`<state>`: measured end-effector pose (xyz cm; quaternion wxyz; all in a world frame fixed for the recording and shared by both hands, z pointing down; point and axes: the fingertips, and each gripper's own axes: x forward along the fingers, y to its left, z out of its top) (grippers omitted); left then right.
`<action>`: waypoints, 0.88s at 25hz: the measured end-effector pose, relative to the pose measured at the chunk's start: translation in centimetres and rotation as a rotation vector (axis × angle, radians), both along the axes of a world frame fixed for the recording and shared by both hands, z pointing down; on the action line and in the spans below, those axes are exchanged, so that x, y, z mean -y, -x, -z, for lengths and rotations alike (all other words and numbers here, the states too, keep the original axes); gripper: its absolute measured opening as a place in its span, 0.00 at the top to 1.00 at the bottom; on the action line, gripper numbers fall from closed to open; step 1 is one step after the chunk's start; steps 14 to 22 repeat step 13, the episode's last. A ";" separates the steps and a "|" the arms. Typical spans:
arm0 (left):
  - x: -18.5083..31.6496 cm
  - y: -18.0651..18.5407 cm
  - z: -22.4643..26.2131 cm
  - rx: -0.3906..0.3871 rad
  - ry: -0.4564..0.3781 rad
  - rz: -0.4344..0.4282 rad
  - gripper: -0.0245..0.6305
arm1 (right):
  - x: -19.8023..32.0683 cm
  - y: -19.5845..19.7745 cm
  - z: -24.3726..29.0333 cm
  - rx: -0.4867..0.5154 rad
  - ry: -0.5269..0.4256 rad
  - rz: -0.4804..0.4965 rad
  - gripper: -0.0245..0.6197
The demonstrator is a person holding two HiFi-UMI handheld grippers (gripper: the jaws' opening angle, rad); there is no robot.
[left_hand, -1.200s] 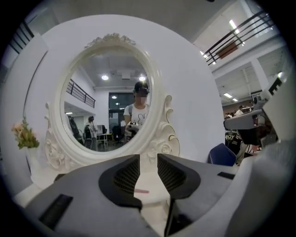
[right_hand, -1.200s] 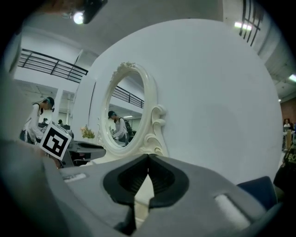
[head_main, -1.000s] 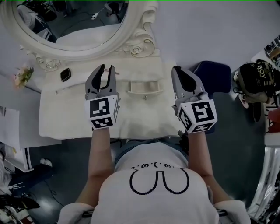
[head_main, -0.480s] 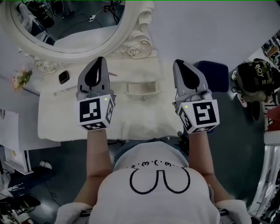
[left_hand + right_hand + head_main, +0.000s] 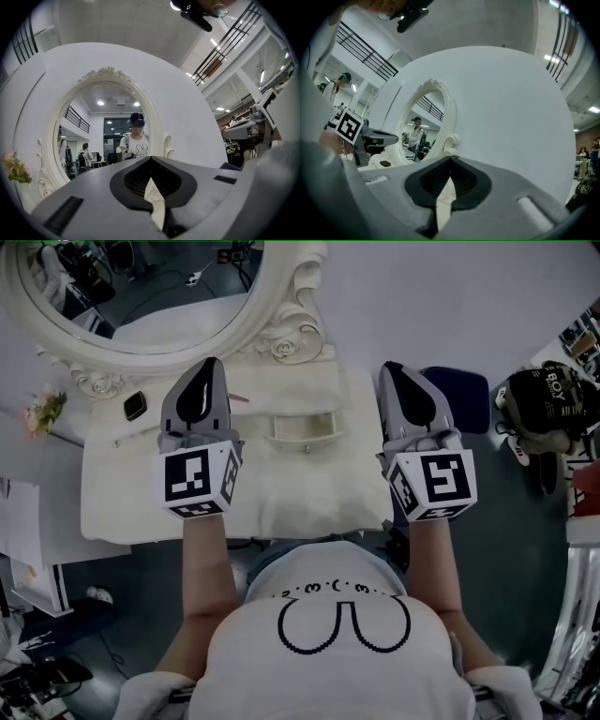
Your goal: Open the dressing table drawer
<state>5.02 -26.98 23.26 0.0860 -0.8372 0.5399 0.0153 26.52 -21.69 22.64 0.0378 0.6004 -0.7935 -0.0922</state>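
Note:
The cream dressing table [image 5: 141, 498] lies below me in the head view, and its small drawer [image 5: 303, 427] with a round knob [image 5: 307, 448] sits at the middle. I cannot tell if the drawer is pulled out. My left gripper [image 5: 212, 365] hovers left of the drawer, shut and empty. My right gripper [image 5: 391, 367] hovers right of it over the table's right end, also shut and empty. Neither touches the drawer. The left gripper view shows its joined jaws [image 5: 151, 158] pointing at the oval mirror [image 5: 103, 136]. The right gripper view shows its joined jaws [image 5: 451, 158].
The ornate mirror [image 5: 141, 296] stands at the table's back left. A small black object [image 5: 134, 406] and a thin white bar [image 5: 141, 434] lie on the left of the tabletop. Flowers [image 5: 42, 411] sit further left. A dark blue seat [image 5: 459, 395] and a black bag [image 5: 546, 407] are at right.
The left gripper's jaws have gone from open to shut with nothing between them. Both grippers have risen toward the camera; the left has drifted slightly left.

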 end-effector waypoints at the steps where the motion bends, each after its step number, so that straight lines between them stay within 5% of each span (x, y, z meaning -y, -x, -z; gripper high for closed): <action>1: 0.0 0.0 0.1 0.002 -0.003 -0.001 0.96 | 0.0 0.0 0.0 0.001 -0.001 0.000 0.96; 22: 0.0 0.7 0.5 -0.052 -0.004 -0.017 0.96 | 0.0 -0.3 0.3 0.035 -0.012 -0.002 0.96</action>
